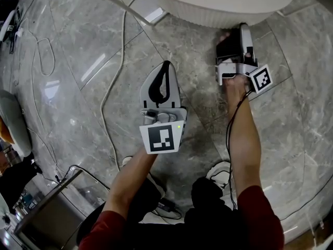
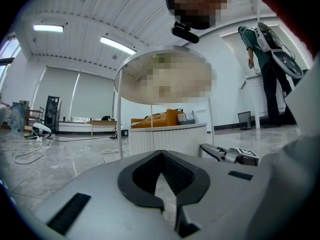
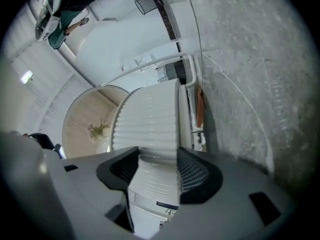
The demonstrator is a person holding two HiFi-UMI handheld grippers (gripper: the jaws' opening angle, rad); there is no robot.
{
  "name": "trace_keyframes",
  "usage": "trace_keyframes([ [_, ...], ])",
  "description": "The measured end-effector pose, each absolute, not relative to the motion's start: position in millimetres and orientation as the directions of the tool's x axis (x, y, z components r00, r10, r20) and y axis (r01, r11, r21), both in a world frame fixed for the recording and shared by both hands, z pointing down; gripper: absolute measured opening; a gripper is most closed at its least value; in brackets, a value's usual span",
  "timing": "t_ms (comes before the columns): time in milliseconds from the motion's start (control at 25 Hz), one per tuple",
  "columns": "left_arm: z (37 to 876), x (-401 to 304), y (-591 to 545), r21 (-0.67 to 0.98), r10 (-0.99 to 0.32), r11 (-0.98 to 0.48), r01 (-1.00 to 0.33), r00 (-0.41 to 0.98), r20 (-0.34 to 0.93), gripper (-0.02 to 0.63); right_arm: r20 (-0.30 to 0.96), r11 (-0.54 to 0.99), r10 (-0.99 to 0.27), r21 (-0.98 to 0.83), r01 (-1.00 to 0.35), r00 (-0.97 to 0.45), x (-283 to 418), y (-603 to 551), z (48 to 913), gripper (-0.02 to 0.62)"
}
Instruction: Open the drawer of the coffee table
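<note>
The right tongs [image 3: 156, 161] are held wide apart at the ribbed white side of the coffee table [image 1: 218, 12], which is framed between them, ungripped. The table is set on the grey marble floor [image 1: 78, 46]; its drawer cannot be singled out. The left tongs [image 1: 166, 64] are held together, empty, over the floor, apart from the table.
</note>
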State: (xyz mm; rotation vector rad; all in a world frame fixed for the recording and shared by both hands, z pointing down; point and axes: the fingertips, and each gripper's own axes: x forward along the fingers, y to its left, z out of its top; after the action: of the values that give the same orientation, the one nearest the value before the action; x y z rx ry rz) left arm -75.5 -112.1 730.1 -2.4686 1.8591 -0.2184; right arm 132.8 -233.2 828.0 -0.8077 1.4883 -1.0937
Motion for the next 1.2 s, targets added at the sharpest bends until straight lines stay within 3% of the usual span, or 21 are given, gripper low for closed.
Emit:
trace_keyframes([
  [40, 729, -75, -112, -0.121, -0.959, -0.279, -0.953, 0.27, 0.085, 0.012, -0.362, 0.358, -0.909, -0.932, 0.06, -0.207, 133, -233, 826, 0.252],
  [600, 721, -77, -114, -0.108, -0.966, -0.257, -0.96, 0.25, 0.072, 0.013, -0.359, 0.36, -0.897, -0.932, 0.046, -0.258, 131, -224, 826, 0.249],
  [1200, 723, -69, -83, -0.02, -0.974, -0.212, -0.977, 0.21, 0.082, 0.013, -0.331, 0.34, -0.887, -0.94, 0.029, -0.323, 151, -93, 818, 0.249],
])
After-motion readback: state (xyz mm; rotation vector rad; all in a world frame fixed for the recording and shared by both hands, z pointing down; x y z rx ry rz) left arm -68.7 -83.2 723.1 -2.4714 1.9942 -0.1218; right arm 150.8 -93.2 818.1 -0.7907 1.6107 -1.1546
